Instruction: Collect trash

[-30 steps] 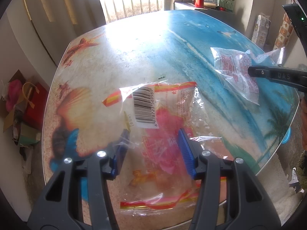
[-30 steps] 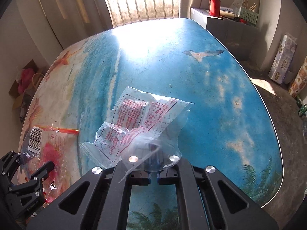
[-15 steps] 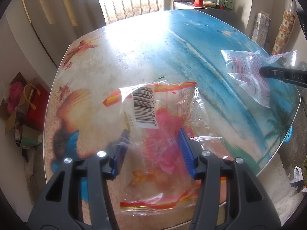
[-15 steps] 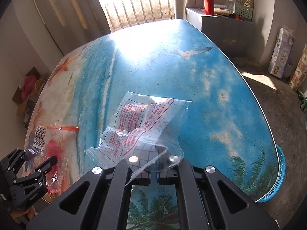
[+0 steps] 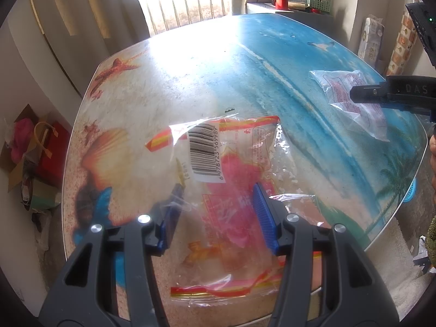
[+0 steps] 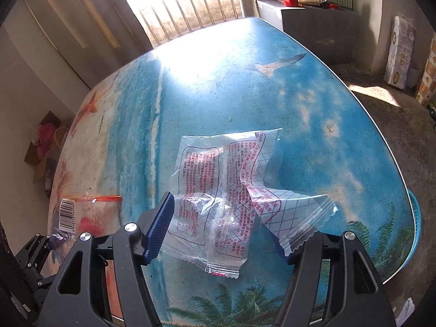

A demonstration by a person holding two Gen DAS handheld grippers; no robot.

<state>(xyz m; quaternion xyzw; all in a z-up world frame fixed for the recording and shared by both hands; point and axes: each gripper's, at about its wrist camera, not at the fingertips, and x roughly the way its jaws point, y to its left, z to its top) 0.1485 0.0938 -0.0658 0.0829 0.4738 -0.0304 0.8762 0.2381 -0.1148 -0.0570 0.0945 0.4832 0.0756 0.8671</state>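
Right gripper [image 6: 220, 229] opening, no longer pinching clear wrapper [image 6: 226, 190], loose between the jaws above table [image 6: 218, 81]. Release probably meant for blue basket [image 6: 415, 231] at four o'clock. Left gripper [image 5: 215, 215] half-wide around barcode bag [image 5: 226, 177], grip unclear.

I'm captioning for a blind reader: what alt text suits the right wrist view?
The right gripper, jaws opening, straddles a clear wrapper with red print over a beach-print table. The left gripper holds a barcoded wrapper at lower left.
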